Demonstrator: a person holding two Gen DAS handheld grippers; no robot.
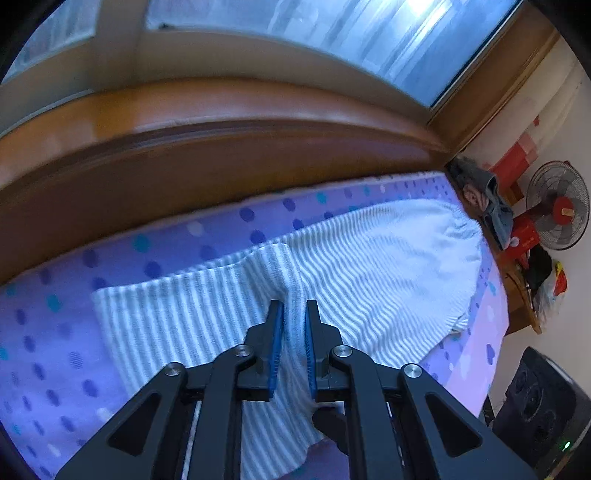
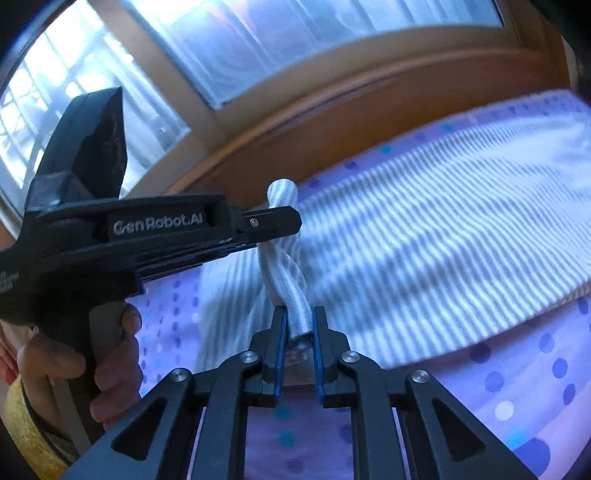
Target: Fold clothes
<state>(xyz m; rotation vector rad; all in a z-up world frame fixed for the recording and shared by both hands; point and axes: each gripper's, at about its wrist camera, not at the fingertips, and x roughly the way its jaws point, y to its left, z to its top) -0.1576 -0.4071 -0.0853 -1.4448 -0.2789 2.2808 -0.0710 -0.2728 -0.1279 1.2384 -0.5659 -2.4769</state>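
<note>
A white-and-grey striped garment point(image 1: 369, 258) lies spread on a purple dotted bed sheet point(image 1: 44, 332). My left gripper point(image 1: 294, 306) is shut on a raised fold of the garment, the cloth pinched between its blue pads. In the right wrist view my right gripper point(image 2: 299, 314) is shut on a twisted edge of the same garment point(image 2: 443, 229). That twisted strip runs up to the left gripper point(image 2: 291, 221), which comes in from the left, held by a person's hand point(image 2: 110, 354). Both views are motion-blurred.
A wooden headboard point(image 1: 221, 155) and window sill run along the bed's far side under a window point(image 1: 332, 33). At the right stand a fan point(image 1: 557, 206), red boxes point(image 1: 522, 232), piled clothes point(image 1: 487, 195) and a dark speaker point(image 1: 535, 402).
</note>
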